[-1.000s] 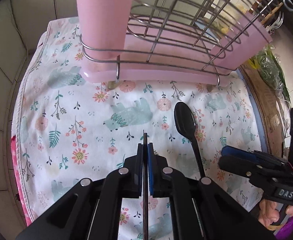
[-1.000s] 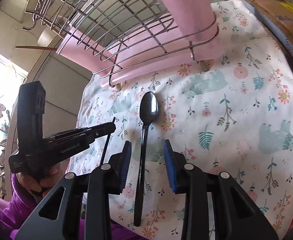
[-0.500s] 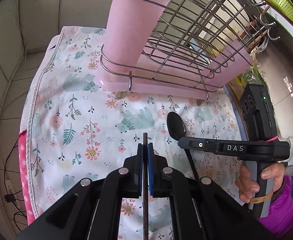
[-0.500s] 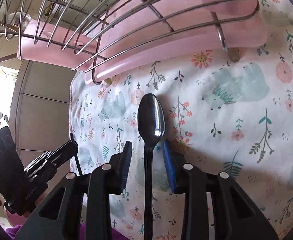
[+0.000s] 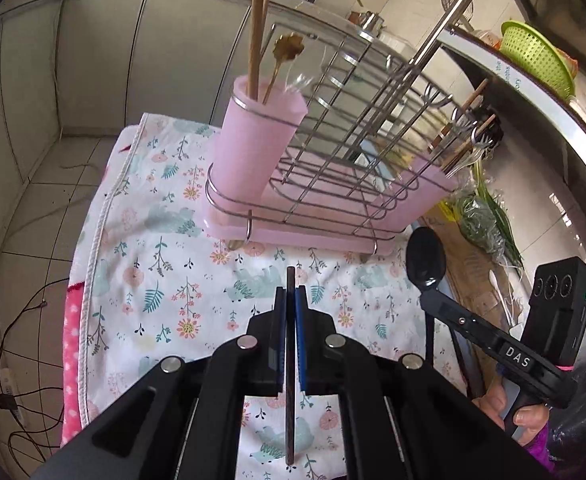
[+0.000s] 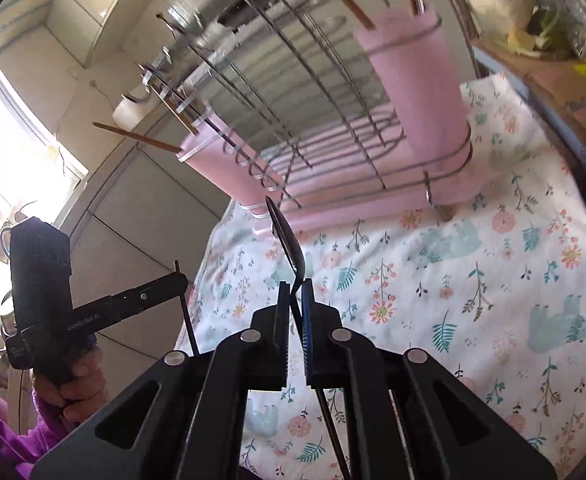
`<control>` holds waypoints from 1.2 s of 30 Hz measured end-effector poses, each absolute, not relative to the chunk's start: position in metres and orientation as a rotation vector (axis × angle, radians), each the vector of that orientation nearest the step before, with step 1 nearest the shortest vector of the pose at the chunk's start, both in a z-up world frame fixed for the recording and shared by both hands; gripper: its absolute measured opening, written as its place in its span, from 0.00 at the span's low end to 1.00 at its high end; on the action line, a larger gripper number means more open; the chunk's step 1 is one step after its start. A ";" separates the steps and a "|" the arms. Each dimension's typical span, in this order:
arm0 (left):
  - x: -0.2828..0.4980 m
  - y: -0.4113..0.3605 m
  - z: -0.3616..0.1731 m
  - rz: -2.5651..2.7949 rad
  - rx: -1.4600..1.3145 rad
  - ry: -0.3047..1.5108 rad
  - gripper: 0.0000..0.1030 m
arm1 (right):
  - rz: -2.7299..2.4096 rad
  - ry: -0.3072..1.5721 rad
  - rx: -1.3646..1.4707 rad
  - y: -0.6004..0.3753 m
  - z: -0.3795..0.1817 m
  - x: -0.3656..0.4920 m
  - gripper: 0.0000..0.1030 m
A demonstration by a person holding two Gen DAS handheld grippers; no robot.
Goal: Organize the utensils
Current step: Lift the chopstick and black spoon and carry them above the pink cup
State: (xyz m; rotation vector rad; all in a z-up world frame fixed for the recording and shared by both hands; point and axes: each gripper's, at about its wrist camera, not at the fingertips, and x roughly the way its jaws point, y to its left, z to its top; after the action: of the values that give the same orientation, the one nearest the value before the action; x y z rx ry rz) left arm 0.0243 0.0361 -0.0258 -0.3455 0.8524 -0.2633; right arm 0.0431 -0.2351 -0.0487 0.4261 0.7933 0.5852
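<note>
Jaws: my left gripper (image 5: 289, 304) pinches a dark chopstick (image 5: 290, 364) — my right gripper (image 6: 295, 300) clamps the black spoon (image 6: 287, 240).
Pose: both tilted down, off the floral cloth (image 5: 165, 280).
Spoon: glossy — bowl forward.

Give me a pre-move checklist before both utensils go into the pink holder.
1. Right gripper shut on black spoon: ok.
2. Left gripper shut on dark chopstick: ok.
3. Spoon clear of the floral cloth: ok.
4. Spoon straight in the fingers: not ok, it sits skewed.
5. Pink utensil holder upright in the wire rack: ok.
6. Room left inside holder: cannot tell; it already holds wooden chopsticks.
</note>
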 end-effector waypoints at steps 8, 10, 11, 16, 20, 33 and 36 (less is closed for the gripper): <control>-0.007 0.041 0.044 -0.247 -0.320 0.621 0.04 | 0.567 0.457 0.488 -0.272 0.024 0.016 0.06; -0.008 0.043 0.063 -0.244 -0.315 0.568 0.04 | 0.559 0.392 0.501 -0.280 0.042 0.016 0.06; -0.009 0.044 0.072 -0.240 -0.315 0.542 0.04 | 0.558 0.360 0.508 -0.287 0.050 0.016 0.06; 0.002 0.043 0.113 -0.171 -0.283 0.400 0.04 | 0.531 0.188 0.518 -0.296 0.085 0.029 0.06; 0.015 0.040 0.139 -0.090 -0.243 0.282 0.04 | 0.518 0.094 0.503 -0.301 0.101 0.045 0.06; 0.102 0.019 0.107 -0.009 -0.150 0.357 0.04 | 0.520 0.008 0.473 -0.296 0.094 0.117 0.06; 0.108 0.015 0.090 -0.023 -0.151 0.389 0.04 | 0.515 0.013 0.475 -0.296 0.086 0.129 0.06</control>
State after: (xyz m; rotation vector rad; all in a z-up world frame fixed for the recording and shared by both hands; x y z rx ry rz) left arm 0.1078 0.0155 0.0899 -0.1506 0.3887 -0.0231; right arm 0.1288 -0.2964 0.0865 0.4754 0.0125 0.5149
